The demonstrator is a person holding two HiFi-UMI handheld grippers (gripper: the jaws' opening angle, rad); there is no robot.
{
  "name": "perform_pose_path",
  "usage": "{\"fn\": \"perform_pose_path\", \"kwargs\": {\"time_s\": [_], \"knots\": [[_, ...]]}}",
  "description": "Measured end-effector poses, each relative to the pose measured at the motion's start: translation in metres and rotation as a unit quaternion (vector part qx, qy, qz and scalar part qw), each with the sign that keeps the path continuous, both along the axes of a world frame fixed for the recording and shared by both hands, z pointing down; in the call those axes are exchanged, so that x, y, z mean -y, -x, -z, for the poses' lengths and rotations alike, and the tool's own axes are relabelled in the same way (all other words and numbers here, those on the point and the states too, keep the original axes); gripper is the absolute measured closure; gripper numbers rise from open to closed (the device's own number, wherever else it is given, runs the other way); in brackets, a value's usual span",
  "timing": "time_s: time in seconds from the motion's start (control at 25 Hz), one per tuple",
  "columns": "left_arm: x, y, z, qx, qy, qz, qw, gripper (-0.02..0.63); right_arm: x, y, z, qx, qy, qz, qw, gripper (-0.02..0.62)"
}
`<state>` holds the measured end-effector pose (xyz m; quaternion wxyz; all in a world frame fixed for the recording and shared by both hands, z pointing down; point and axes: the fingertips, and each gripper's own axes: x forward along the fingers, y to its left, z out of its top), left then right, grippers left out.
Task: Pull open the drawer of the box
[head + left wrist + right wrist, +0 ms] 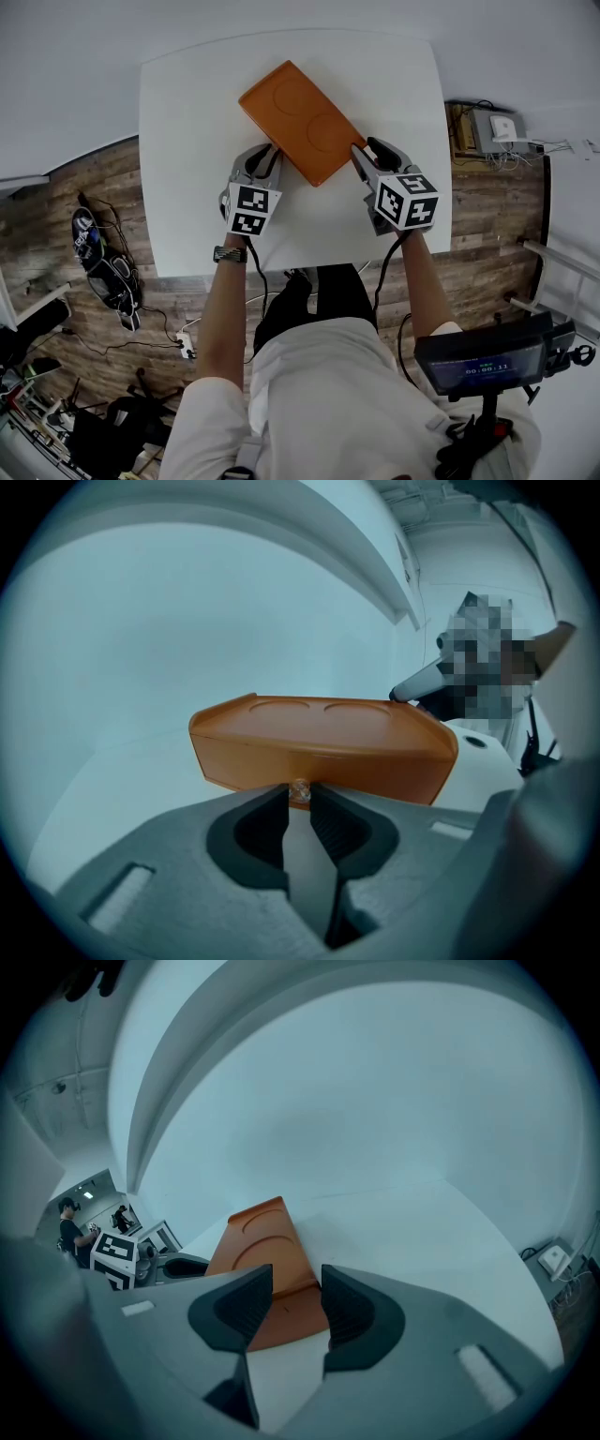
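An orange box [300,122] lies slantwise on the white table [187,141], with two round hollows in its lid. My left gripper [265,161] is at the box's near left end. In the left gripper view the box [319,738] fills the middle, and a small clear drawer knob [300,790] sits between the tips of the left gripper [299,799], which close on both its sides. My right gripper [361,157] is at the box's near right corner. In its own view the right gripper [297,1297] has its jaws apart over that corner of the box [267,1251].
The table's front edge runs just behind both grippers. On the wood floor, a dark bag and cables [103,253] lie to the left. A shelf with devices [497,131] stands at the right, and a small screen [483,356] is at the lower right.
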<state>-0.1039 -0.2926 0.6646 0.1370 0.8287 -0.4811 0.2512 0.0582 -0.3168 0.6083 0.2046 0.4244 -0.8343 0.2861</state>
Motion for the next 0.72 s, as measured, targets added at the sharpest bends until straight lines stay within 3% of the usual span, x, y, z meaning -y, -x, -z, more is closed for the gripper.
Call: {"fn": "perform_pose_path", "kwargs": {"time_s": [0.72], "knots": [[-0.0076, 0.0087, -0.0024, -0.008, 0.015, 0.021, 0.9996, 0.531, 0.0016, -0.002, -0.0004, -0.001, -0.001, -0.009, 1.0, 0.428]]}}
